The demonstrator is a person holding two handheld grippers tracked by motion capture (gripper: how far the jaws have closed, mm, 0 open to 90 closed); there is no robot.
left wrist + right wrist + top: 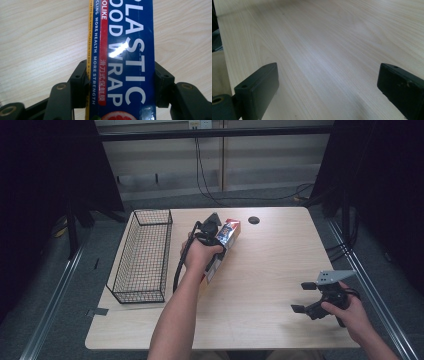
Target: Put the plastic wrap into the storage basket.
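**Wood table, two hand-held grippers**

Table: wire basket at left. Left hand-held gripper clamps plastic wrap box mid-table, just beside the basket. Right hand-held gripper jaws wide apart, holding nothing, near right edge.

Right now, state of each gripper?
Left gripper: shut on the plastic wrap box.
Right gripper: open, holding nothing, over the table.

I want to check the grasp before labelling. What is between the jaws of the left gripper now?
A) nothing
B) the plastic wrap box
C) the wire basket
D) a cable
B: in the left gripper view the left gripper has its jaws pressed on both sides of the blue plastic wrap box.
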